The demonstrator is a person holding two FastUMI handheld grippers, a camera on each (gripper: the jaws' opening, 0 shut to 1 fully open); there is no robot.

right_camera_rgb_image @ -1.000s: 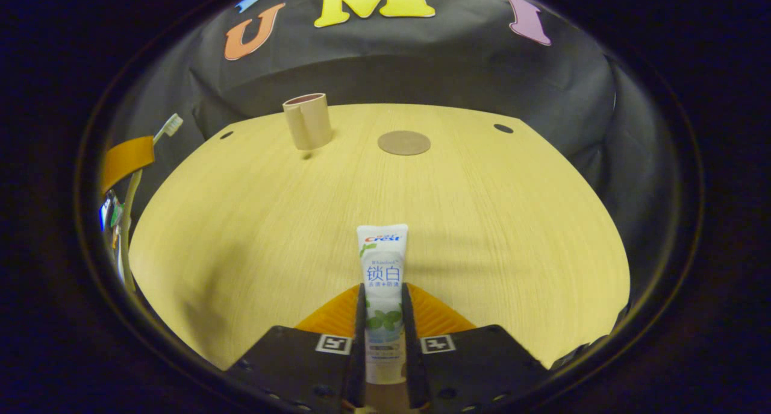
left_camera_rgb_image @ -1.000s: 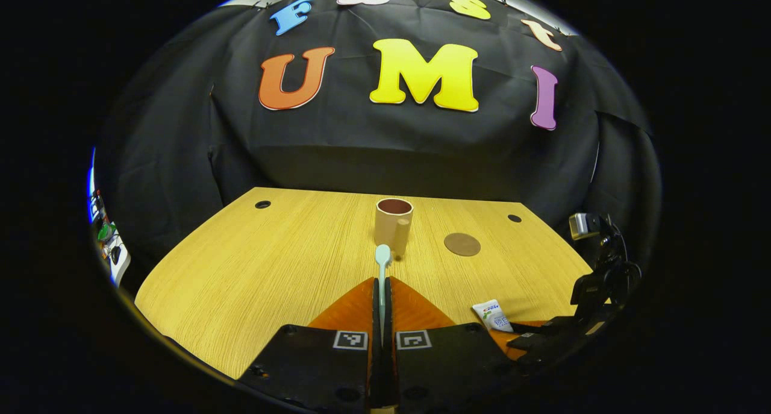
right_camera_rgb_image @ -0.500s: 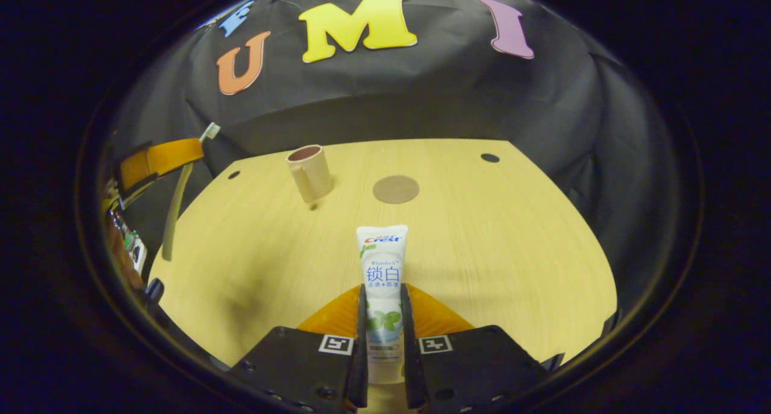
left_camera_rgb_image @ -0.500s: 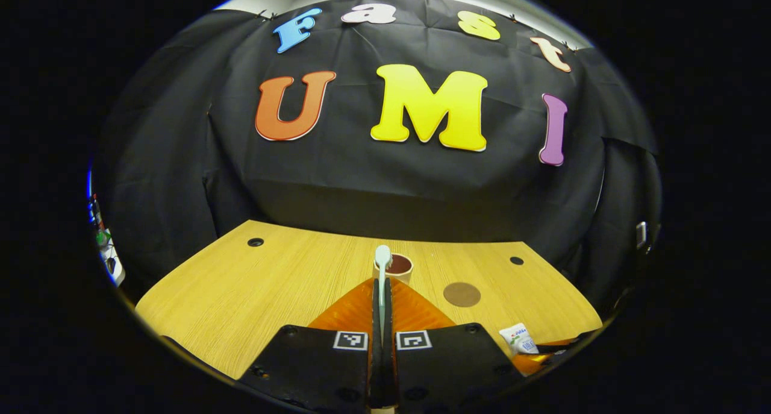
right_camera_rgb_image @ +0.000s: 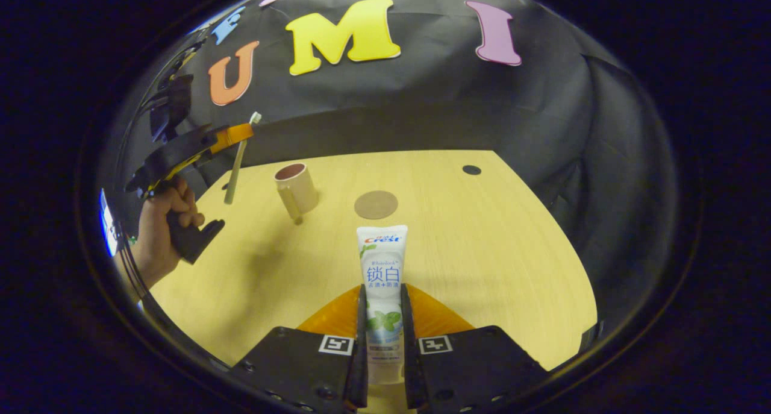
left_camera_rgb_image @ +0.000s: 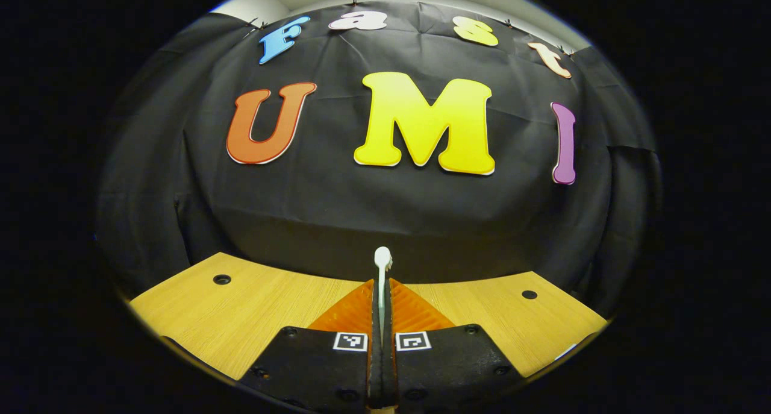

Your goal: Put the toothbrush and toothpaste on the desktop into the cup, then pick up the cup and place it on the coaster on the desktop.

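My left gripper (left_camera_rgb_image: 381, 290) is shut on the toothbrush (left_camera_rgb_image: 382, 263), whose head sticks up past the fingertips. In the right gripper view that same gripper (right_camera_rgb_image: 232, 135) is held in a hand, raised above the table to the left of the beige cup (right_camera_rgb_image: 295, 188), and the toothbrush (right_camera_rgb_image: 236, 164) hangs handle-down from it. The cup stands upright on the wooden table (right_camera_rgb_image: 470, 245). A round brown coaster (right_camera_rgb_image: 376, 204) lies just right of the cup. My right gripper (right_camera_rgb_image: 383, 296) is shut on the white toothpaste tube (right_camera_rgb_image: 382, 269), held above the near part of the table.
Dark round holes sit in the table's far corners (left_camera_rgb_image: 221, 279) (left_camera_rgb_image: 529, 294) (right_camera_rgb_image: 471, 170). The black cloth wall stands right behind the table's far edge. A person's hand (right_camera_rgb_image: 162, 221) grips the left gripper's handle at the table's left side.
The left gripper has risen and tilted up with the toothbrush, so cup and coaster dropped out of its view. The right gripper rose slightly with the toothpaste.
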